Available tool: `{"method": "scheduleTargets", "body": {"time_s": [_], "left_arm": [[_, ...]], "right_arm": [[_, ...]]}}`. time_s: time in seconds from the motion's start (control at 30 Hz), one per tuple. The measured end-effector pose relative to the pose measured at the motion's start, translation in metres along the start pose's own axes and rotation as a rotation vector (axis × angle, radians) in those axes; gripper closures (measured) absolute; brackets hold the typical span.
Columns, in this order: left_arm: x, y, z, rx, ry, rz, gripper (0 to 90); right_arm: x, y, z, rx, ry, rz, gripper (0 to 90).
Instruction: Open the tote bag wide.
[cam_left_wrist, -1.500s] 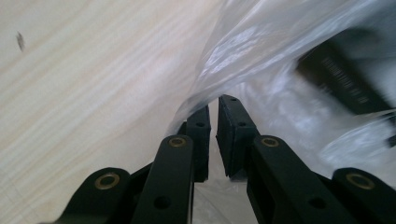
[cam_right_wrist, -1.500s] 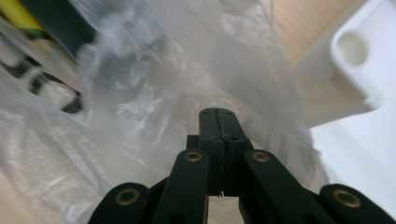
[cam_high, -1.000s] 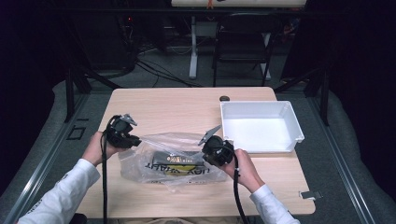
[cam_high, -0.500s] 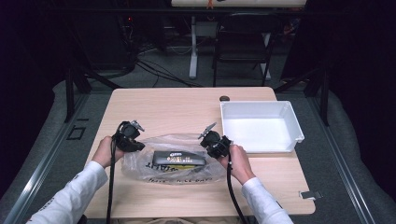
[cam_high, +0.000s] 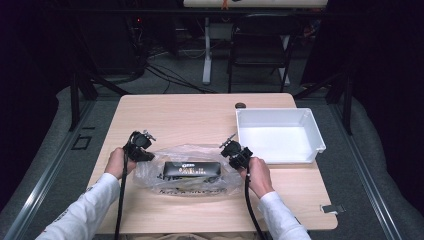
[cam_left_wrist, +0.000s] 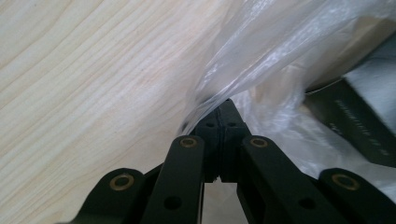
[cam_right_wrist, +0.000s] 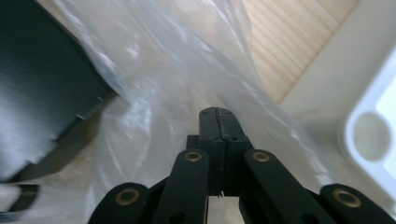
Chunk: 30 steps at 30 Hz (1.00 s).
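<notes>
Pinching clear bag (cam_high: 192, 172) w/ black box (cam_high: 192, 170) inside, left hand-held gripper (cam_left_wrist: 219, 108) & right hand-held gripper (cam_right_wrist: 217, 113) clamped on its ends, resting on worktop (cam_high: 175, 115); move to white bin (cam_high: 312, 132) prob. still left.

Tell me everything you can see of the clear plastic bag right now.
The clear plastic bag is thin, glossy, crinkled film lying flat on the wooden table, left of the white bin. A black box with pale print lies lengthwise inside it. The left gripper is shut on the film at the bag's left end, the right gripper on its right end. The film bunches into folds where each grips.
</notes>
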<state>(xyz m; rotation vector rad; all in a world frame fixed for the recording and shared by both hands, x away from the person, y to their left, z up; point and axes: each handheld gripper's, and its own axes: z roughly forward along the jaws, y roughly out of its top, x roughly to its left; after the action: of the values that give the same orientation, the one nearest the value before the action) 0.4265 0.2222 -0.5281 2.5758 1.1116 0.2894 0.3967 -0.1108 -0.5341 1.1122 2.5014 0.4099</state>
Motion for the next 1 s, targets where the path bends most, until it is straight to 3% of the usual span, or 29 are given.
{"method": "scheduleTargets", "body": {"time_s": [0.33, 0.4, 0.43, 0.5, 0.53, 0.57, 0.63, 0.67, 0.7, 0.73, 0.8, 0.83, 0.9, 1.0], "left_arm": [[0.007, -0.007, 0.007, 0.014, 0.031, -0.015, 89.9], [0.008, -0.007, 0.006, 0.002, 0.025, -0.017, 89.5], [0.008, -0.007, 0.005, -0.007, 0.018, -0.022, 83.1], [0.01, -0.006, -0.001, -0.027, -0.005, -0.029, 78.7], [0.011, -0.005, -0.005, -0.044, -0.012, -0.029, 73.0], [0.012, -0.004, -0.009, -0.07, -0.03, -0.035, 73.0], [0.014, 0.0, -0.023, -0.117, -0.055, -0.052, 58.8], [0.014, 0.0, -0.023, -0.117, -0.055, -0.052, 53.9], [0.015, 0.003, -0.027, -0.126, -0.059, -0.059, 53.9], [0.016, 0.007, -0.036, -0.154, -0.065, -0.062, 48.0], [0.017, 0.01, -0.042, -0.168, -0.071, -0.068, 45.9], [0.017, 0.013, -0.047, -0.179, -0.073, -0.069, 42.3], [0.017, 0.018, -0.057, -0.211, -0.077, -0.068, 35.6], [0.015, 0.023, -0.07, -0.248, -0.081, -0.073, 31.6]], "right_arm": [[-0.013, -0.017, 0.004, 0.054, -0.031, 0.024, 90.0], [-0.014, -0.019, 0.004, 0.044, -0.019, 0.032, 90.0], [-0.013, -0.021, 0.003, 0.0, 0.013, 0.058, 90.0], [-0.014, -0.02, 0.0, 0.006, 0.024, 0.043, 90.0], [-0.014, -0.02, -0.006, -0.04, 0.067, 0.061, 90.0], [-0.014, -0.02, -0.006, -0.04, 0.067, 0.061, 90.0], [-0.017, -0.019, -0.018, -0.065, 0.133, 0.059, 82.7], [-0.017, -0.019, -0.018, -0.065, 0.133, 0.059, 82.7], [-0.017, -0.018, -0.021, -0.087, 0.154, 0.062, 81.3], [-0.017, -0.017, -0.027, -0.115, 0.18, 0.075, 73.8], [-0.018, -0.016, -0.03, -0.108, 0.192, 0.057, 71.3], [-0.016, -0.015, -0.033, -0.133, 0.205, 0.079, 65.8], [-0.016, -0.013, -0.041, -0.137, 0.228, 0.057, 58.2], [-0.014, -0.009, -0.05, -0.18, 0.252, 0.062, 49.0]]}}
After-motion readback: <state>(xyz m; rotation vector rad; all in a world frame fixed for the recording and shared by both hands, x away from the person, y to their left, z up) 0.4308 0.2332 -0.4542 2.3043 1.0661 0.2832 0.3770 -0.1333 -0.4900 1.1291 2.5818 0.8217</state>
